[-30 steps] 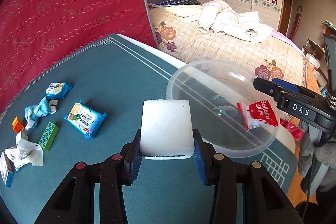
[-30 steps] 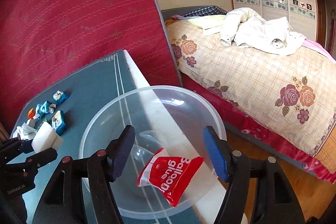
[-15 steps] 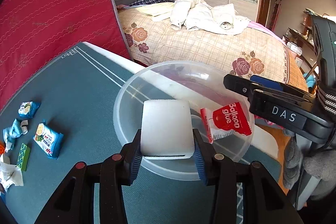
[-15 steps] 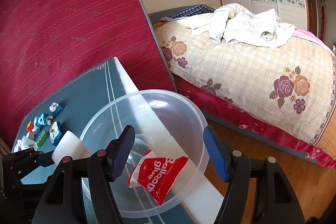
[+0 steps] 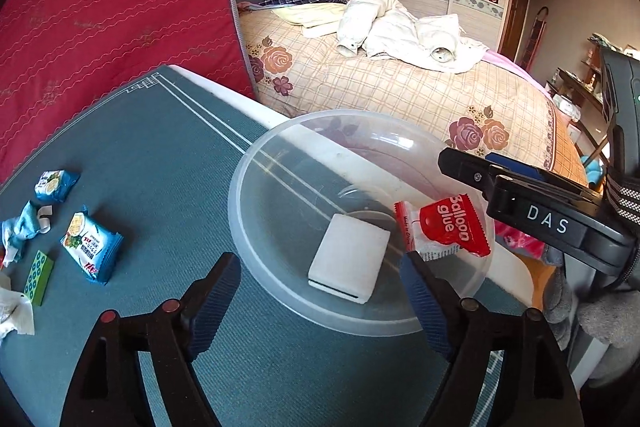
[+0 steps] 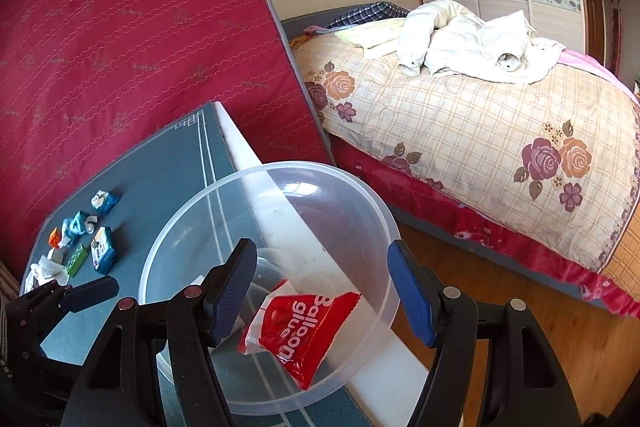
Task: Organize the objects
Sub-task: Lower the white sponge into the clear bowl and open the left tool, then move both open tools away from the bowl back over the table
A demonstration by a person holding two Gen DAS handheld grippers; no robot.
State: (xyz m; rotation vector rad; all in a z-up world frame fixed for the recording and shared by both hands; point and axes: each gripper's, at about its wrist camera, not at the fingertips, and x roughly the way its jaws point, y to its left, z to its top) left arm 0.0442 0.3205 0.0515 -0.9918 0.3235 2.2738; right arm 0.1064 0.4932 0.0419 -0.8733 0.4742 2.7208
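Note:
A clear plastic bowl (image 5: 256,187) stands on the teal table mat near its right edge; it also shows in the right wrist view (image 6: 160,259). A white sponge block (image 5: 349,259) lies inside it, beside a red "Balloon glue" packet (image 5: 450,227). My left gripper (image 5: 320,291) is open and empty just above the bowl's near rim. My right gripper (image 6: 322,293) is open above the bowl, with the red packet (image 6: 298,327) lying below it. The right gripper's arm (image 5: 532,211) reaches in from the right in the left wrist view.
Several small items lie at the mat's left: a blue snack packet (image 5: 90,247), a smaller blue packet (image 5: 52,183), a green block (image 5: 38,277), crumpled wrappers (image 5: 16,231). A red upright mattress (image 5: 100,7) stands behind. A bed (image 5: 400,79) lies beyond the table edge.
My left gripper carried the white sponge block over the bowl, opened and dropped it inside. The right gripper stayed open over the bowl.

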